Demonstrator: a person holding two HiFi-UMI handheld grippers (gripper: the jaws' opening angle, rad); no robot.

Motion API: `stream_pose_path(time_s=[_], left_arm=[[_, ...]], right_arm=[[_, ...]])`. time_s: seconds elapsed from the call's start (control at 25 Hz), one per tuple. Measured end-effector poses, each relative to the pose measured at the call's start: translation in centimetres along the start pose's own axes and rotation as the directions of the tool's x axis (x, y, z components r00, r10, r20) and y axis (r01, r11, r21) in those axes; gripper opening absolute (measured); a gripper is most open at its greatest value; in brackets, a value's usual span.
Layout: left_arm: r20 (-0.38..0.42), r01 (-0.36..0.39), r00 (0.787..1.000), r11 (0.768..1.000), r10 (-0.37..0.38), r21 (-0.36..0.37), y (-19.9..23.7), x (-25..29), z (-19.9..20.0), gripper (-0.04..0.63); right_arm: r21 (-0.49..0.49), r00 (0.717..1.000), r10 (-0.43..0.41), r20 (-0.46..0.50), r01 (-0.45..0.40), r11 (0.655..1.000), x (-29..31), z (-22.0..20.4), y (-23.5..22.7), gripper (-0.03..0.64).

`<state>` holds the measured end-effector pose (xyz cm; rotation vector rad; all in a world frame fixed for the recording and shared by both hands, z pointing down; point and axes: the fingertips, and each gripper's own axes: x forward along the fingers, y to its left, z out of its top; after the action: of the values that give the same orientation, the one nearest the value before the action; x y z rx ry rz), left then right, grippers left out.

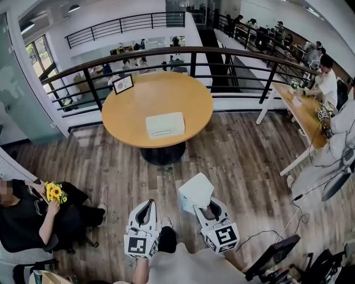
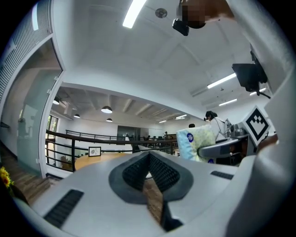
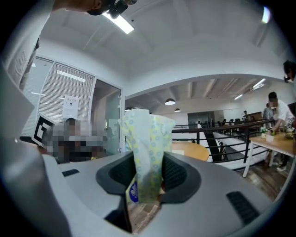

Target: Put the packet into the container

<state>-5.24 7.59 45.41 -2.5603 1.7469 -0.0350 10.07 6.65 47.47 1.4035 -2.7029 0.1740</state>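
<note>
The right gripper [image 1: 203,208] is clamping the packet [image 1: 195,192] in its fingers — the left gripper [image 1: 147,211] is sitting with fingers closed, empty — and the container [image 1: 165,124] is lying on the worktop [image 1: 133,105].

Open mezzanine office with wood-plank floor [image 1: 244,161].
Round wooden table [image 1: 138,105] by a black railing [image 1: 193,64]; long desk [image 1: 302,113] at right; strip light [image 2: 134,13] overhead.

1. Lower end of packet [image 3: 147,152], buried between jaws of right gripper [image 3: 148,175].
2. Print on framed card [image 1: 123,84] at far edge of round surface [image 1: 133,111], too small to read.
3. Seated person [image 1: 28,216] with yellow flowers [image 1: 54,192], cut by head view's left edge.
4. Front marking on container [image 1: 165,124], too small to tell.
</note>
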Motion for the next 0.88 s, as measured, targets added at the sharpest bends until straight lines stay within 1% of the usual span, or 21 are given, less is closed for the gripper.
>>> stream_pose_path(time_s=[0.2, 0.52, 0.68, 0.88], left_arm=[[0.001, 0.004, 1.000, 1.000, -0.004, 0.012, 3.4, 3.4, 0.7, 0.005], [0.014, 0.024, 1.000, 1.000, -0.024, 0.008, 8.7, 8.9, 1.9, 0.005], [0.025, 0.032, 0.999, 0.999, -0.033, 0.009, 11.9, 11.2, 2.5, 0.005], [0.030, 0.042, 0.999, 0.999, -0.041, -0.006, 15.0, 13.1, 2.7, 0.005]], right_arm=[[-0.001, 1.000, -0.001, -0.003, 0.001, 1.000, 4.7, 1.5, -0.6, 0.149], [-0.023, 1.000, -0.014, 0.001, 0.014, 1.000, 12.1, 4.3, -2.0, 0.147], [-0.028, 0.999, -0.036, 0.010, 0.036, 0.999, 15.7, 5.7, -2.6, 0.147], [-0.015, 0.997, -0.072, 0.015, 0.072, 0.997, 18.5, 6.6, -3.3, 0.147]])
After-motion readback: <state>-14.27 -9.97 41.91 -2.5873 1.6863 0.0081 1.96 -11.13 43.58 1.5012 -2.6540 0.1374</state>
